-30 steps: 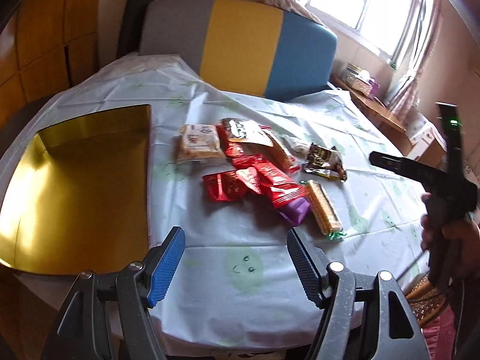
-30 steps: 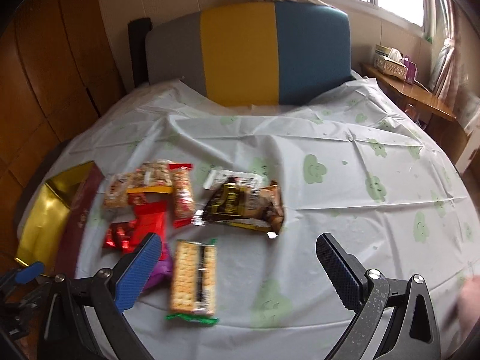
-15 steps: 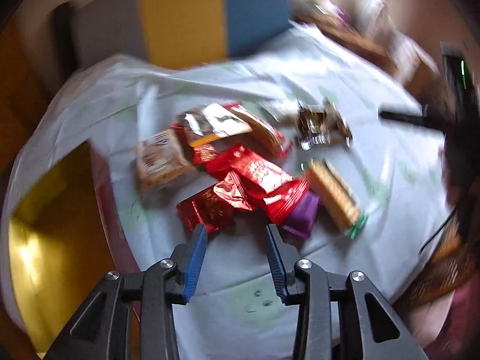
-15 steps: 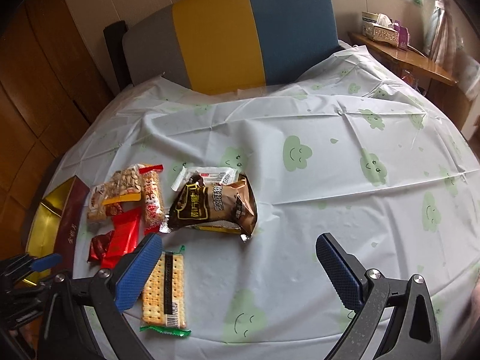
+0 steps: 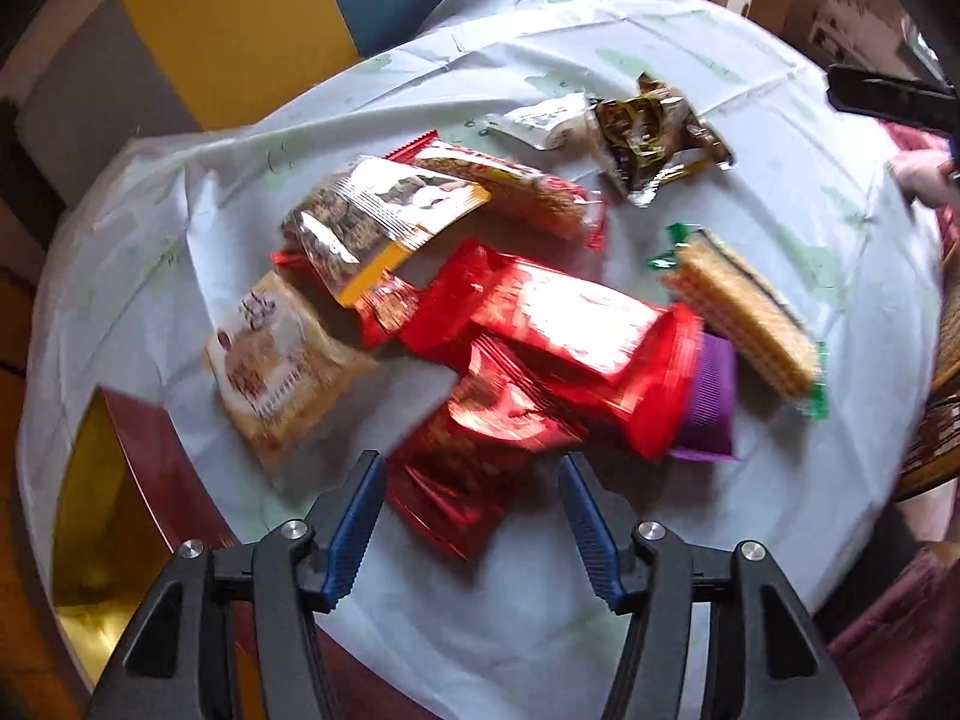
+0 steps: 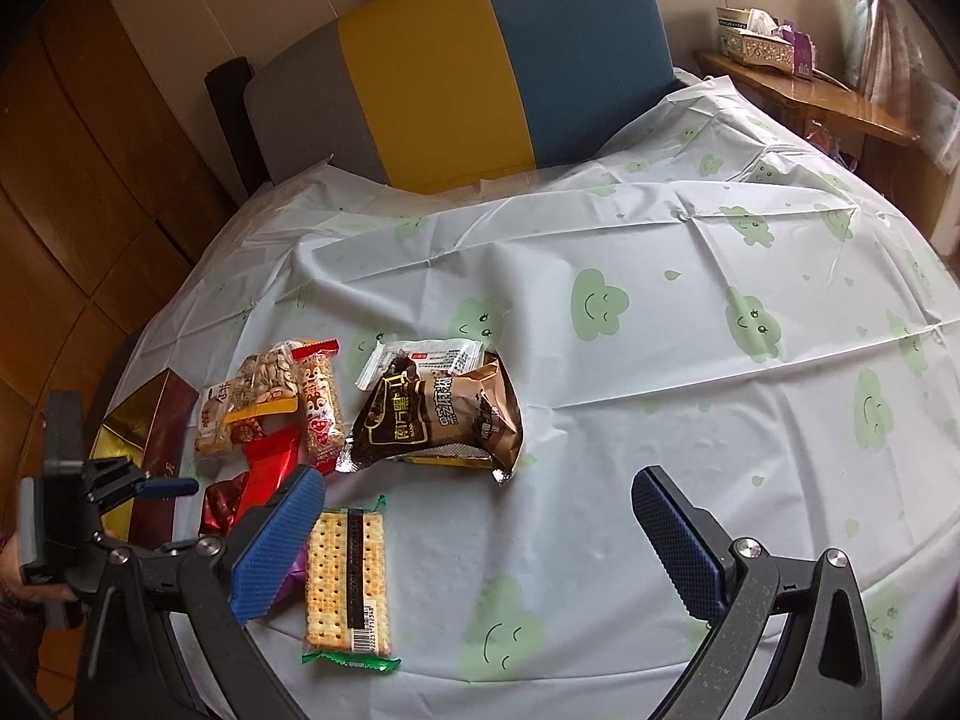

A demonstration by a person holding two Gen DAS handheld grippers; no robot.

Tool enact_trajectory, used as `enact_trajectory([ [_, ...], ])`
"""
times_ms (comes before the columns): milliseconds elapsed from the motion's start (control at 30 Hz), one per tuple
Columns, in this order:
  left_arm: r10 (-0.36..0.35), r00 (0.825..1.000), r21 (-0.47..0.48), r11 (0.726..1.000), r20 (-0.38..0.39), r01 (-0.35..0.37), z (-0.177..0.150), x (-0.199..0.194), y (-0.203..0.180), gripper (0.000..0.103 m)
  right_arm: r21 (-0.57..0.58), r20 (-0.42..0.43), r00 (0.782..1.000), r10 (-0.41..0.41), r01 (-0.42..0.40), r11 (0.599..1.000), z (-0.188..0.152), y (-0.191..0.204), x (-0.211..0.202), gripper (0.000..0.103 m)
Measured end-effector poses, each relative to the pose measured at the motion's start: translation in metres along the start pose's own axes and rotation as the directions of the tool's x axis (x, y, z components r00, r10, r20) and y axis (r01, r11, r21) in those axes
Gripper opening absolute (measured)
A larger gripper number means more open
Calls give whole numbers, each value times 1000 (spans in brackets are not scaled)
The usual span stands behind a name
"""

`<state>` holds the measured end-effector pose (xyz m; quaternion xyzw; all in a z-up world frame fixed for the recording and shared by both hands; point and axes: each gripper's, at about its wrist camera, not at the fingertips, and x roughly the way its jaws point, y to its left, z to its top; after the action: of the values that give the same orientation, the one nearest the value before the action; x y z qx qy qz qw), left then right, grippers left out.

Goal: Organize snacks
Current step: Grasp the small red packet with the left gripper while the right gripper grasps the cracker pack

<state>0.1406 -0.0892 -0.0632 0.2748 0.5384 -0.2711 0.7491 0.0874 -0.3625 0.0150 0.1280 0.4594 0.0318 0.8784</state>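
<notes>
a bedroom with a table under a pale tablecloth [image 6: 660, 360] printed with green smiling clouds, a grey, yellow and blue headboard [image 6: 456, 72] behind it.

nearest to me, the left gripper [image 5: 471, 516] has swung in from the bare cloth, tipped steeply down and rolled, so it now hangs right over the near edge of the snack pile. its jaws have just been opening again after a brief narrowing, and they stand apart around the corner of a red foil packet [image 5: 468, 468] without pressing on it; nothing is held. that reads to me as the first pick being lined up, with no snack yet moved.

just left of it sits the gold-lined box [image 5: 90, 528], still empty as far as i can see, which looks like where the snacks are meant to go.

a little further out lie more red packets [image 5: 570, 324], a purple packet [image 5: 711, 396], a cracker pack [image 6: 348, 576], a tan biscuit bag [image 5: 270, 354] and a seed bag [image 5: 372, 216], then a brown packet [image 6: 444, 414] apart from the heap.

the right gripper [image 6: 474, 546] has barely shifted; it hovers, angled down, over the cloth near the crackers, jaws wide and empty.
</notes>
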Motion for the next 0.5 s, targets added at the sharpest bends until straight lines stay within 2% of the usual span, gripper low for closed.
enact_trajectory([
  [100, -30, 1000, -5, 1000, -8, 30, 7, 11, 7, 60, -3, -4, 1000, -5, 5, 1000, 0, 0, 1, 103],
  [133, -45, 999, -10, 999, -12, 45, 8, 14, 8, 52, -2, -6, 1000, -5, 5, 1000, 0, 0, 2, 103],
  [267, -57, 998, -27, 998, -3, 57, 5, 16, 4, 47, -4, -16, 1000, -16, 16, 1000, 1, -1, 5, 103],
  [333, -85, 996, -82, 993, 12, 85, -1, 10, 3, 46, -15, -26, 999, -19, 19, 1000, 0, 1, 8, 103],
  [433, -56, 998, -163, 985, 23, 59, -18, 4, -6, 46, -50, -54, 999, -4, 1, 999, -3, 8, 13, 103],
  [500, -60, 997, -231, 971, 40, 67, -31, 0, -10, 46, -100, -89, 996, 19, -28, 995, -7, 19, 18, 100],
])
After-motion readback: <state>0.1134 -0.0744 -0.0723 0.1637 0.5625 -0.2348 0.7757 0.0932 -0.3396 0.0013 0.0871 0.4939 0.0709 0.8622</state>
